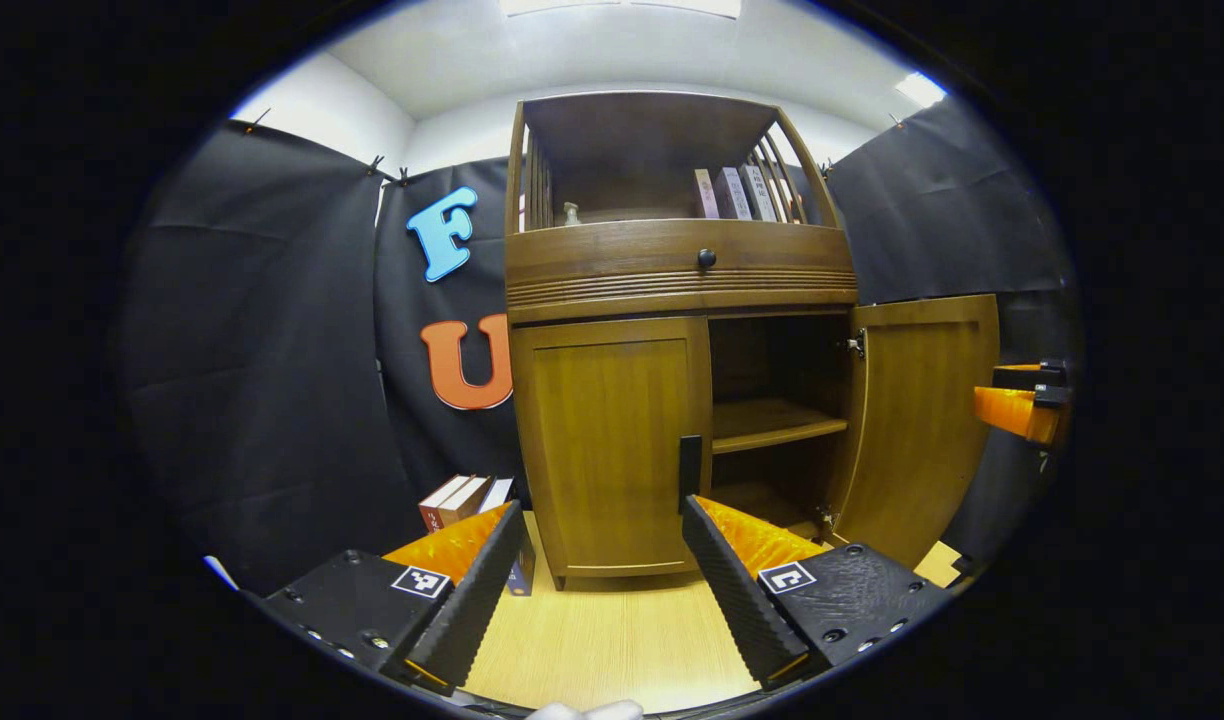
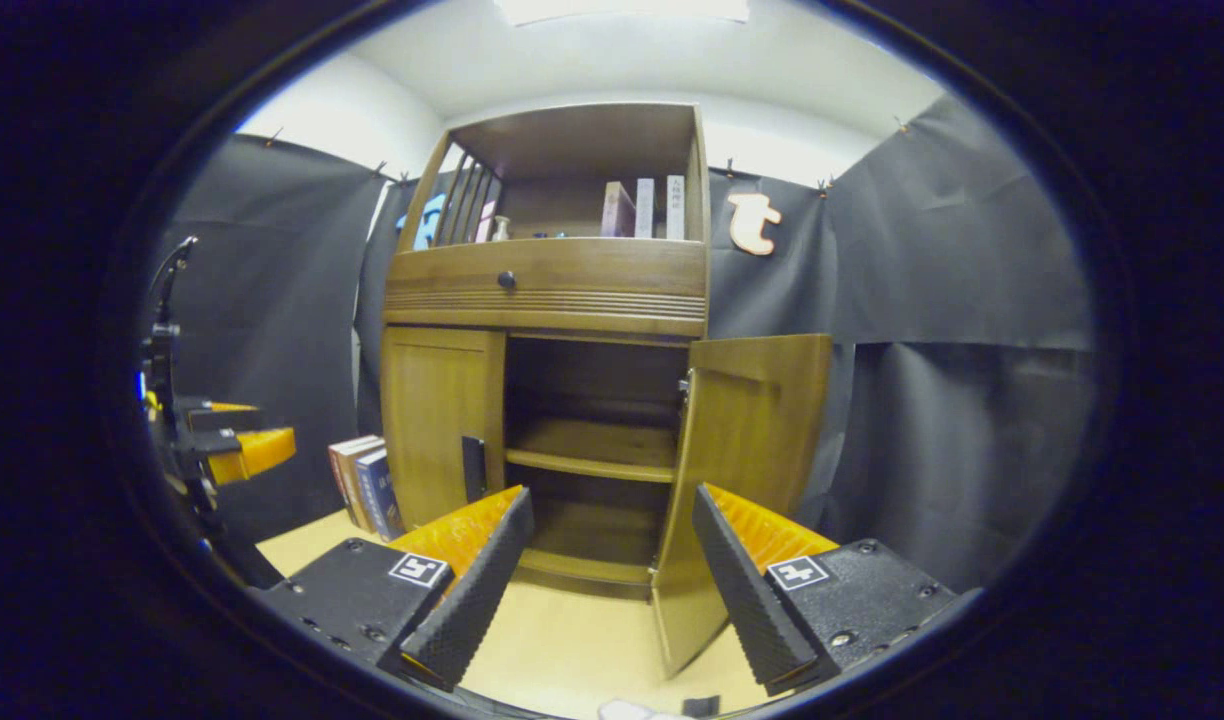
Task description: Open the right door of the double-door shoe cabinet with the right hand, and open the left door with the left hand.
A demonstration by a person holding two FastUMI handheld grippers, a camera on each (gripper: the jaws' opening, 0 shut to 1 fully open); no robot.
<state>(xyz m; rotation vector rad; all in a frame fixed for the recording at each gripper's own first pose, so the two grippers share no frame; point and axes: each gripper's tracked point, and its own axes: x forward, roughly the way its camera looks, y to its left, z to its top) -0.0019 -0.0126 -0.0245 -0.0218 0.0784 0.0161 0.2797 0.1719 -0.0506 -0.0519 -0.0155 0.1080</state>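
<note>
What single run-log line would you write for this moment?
right door: open | left door: closed, handle untouched | left gripper: open, facing left door | right gripper: open, holding nothing | next: left door

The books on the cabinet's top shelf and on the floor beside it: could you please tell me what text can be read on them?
Shelf books: there is print on the spines, but it is too small to read.
Floor books: the spines are blurred and unreadable.
No text on either can be read.
</note>
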